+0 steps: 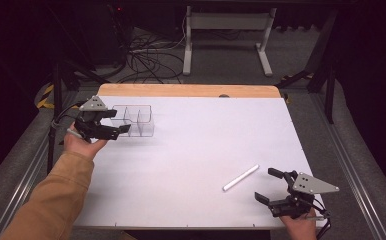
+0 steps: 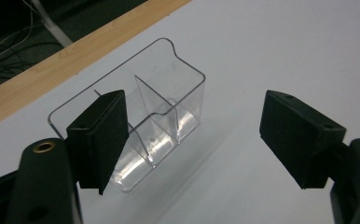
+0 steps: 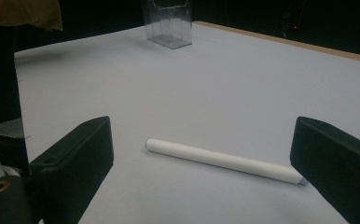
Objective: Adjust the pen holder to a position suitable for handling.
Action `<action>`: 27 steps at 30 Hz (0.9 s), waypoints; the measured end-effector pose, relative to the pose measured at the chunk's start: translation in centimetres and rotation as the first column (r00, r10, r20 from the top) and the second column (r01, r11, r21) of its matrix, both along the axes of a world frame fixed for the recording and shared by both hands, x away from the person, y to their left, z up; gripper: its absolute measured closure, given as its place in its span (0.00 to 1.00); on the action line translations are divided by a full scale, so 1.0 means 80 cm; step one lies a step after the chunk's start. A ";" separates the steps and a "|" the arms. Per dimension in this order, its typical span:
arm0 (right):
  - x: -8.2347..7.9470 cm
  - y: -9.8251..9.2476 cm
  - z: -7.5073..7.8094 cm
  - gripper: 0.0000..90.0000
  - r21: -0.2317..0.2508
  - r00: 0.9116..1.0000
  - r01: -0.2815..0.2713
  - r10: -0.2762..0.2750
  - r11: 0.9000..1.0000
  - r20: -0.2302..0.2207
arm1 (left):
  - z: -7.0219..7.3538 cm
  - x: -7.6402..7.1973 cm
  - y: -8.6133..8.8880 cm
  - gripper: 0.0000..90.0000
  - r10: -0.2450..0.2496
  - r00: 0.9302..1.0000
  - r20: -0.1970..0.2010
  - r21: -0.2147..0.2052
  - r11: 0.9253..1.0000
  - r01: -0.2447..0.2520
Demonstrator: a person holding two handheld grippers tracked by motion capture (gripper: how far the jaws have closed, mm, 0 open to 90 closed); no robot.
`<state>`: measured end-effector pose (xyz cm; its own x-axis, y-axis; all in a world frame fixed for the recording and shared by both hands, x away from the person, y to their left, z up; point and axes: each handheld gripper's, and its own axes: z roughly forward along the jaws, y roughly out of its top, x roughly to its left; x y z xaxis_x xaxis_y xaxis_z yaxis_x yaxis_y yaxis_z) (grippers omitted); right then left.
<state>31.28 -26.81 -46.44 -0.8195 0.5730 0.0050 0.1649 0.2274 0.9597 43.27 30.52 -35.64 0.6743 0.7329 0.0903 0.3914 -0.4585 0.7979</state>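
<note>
A clear plastic box (image 1: 133, 121) with inner dividers stands at the far left of the white table top (image 1: 196, 140). My left gripper (image 1: 120, 124) is right at its near side and open. In the left gripper view one jaw covers a corner of the clear box (image 2: 169, 107), the other stands well clear of it, and the left gripper (image 2: 197, 126) grips nothing. A white stick (image 1: 241, 177) lies at the near right. My right gripper (image 1: 265, 184) sits just behind it, open. In the right gripper view the stick (image 3: 225, 160) lies across the gap ahead of the right gripper (image 3: 204, 144).
A wooden strip (image 1: 181, 90) runs along the table's far edge. Beyond it are cables and a white table frame (image 1: 226, 35) on the floor. A mustard sleeve (image 1: 56, 200) reaches in from the lower left. The clear box (image 3: 168, 23) shows far off in the right gripper view.
</note>
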 end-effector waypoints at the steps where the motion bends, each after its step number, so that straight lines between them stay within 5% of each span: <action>1: 0.000 0.000 0.000 0.07 0.000 1.000 0.000 0.000 1.000 0.000 | -0.001 0.003 0.000 0.29 0.007 1.000 -0.007 0.008 1.000 -0.007; 13: 0.000 -0.001 0.000 0.07 0.000 1.000 -0.003 0.003 1.000 -0.002 | -0.006 0.032 -0.002 0.36 0.055 0.997 -0.058 0.082 0.995 -0.050; 17: 0.001 -0.001 -0.001 0.07 0.004 1.000 -0.002 0.003 1.000 -0.006 | -0.012 0.040 -0.004 0.37 0.064 0.995 -0.079 0.154 0.987 -0.051; 27: 0.001 -0.001 -0.001 0.07 0.007 1.000 -0.003 0.003 1.000 -0.008 | -0.016 0.048 -0.005 0.38 0.052 0.995 -0.088 0.178 0.983 -0.036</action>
